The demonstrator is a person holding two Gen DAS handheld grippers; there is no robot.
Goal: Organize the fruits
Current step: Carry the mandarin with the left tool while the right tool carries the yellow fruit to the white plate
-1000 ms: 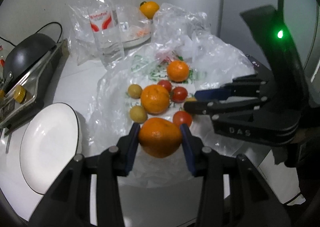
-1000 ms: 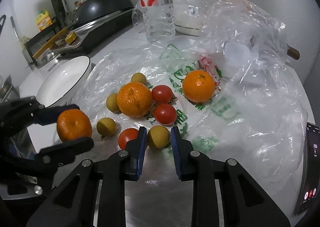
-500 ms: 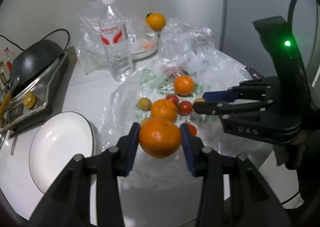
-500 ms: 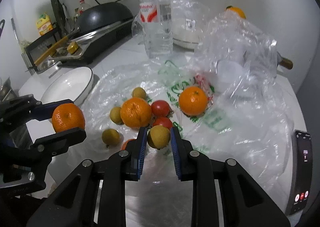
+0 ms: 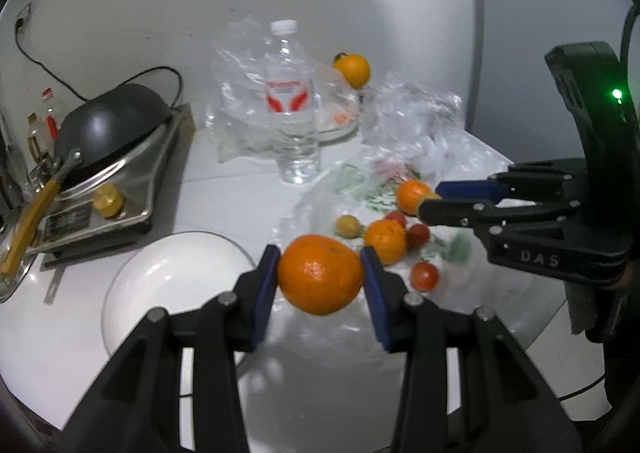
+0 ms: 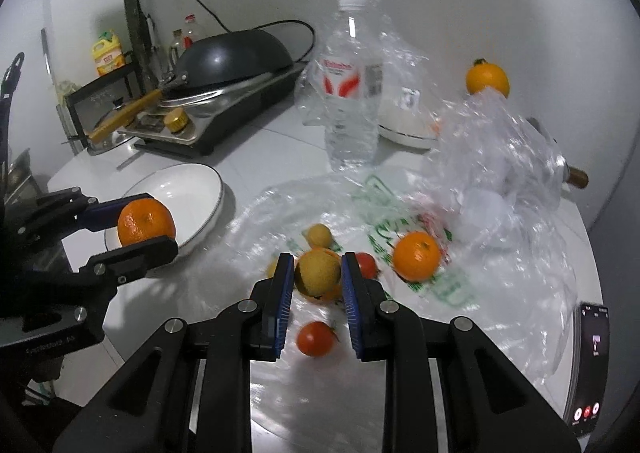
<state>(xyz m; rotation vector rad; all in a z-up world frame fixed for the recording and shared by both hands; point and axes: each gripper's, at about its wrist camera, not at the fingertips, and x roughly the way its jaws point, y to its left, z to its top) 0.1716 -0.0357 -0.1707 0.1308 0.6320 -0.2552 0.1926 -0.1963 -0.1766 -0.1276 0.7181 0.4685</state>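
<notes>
My left gripper (image 5: 320,273) is shut on an orange (image 5: 320,279) and holds it in the air by the right rim of the white plate (image 5: 160,293); it also shows in the right wrist view (image 6: 132,227) above the plate (image 6: 192,189). My right gripper (image 6: 316,285) is shut on a small yellow fruit (image 6: 318,273), lifted above the plastic bag (image 6: 400,293). On the bag lie oranges (image 6: 416,255), red tomatoes (image 6: 316,339) and another small yellow fruit (image 6: 319,235). In the left wrist view the right gripper (image 5: 430,199) comes in from the right over the fruit.
A water bottle (image 6: 352,93) stands behind the bag. A stove with a black wok (image 6: 224,61) is at the back left. A bagged white dish (image 6: 404,121) and one orange (image 6: 486,79) sit at the back. A phone (image 6: 592,365) lies at the right edge.
Both grippers have risen with their fruit. The left gripper has carried its orange left toward the plate. The yellow fruit has been lifted off the bag.
</notes>
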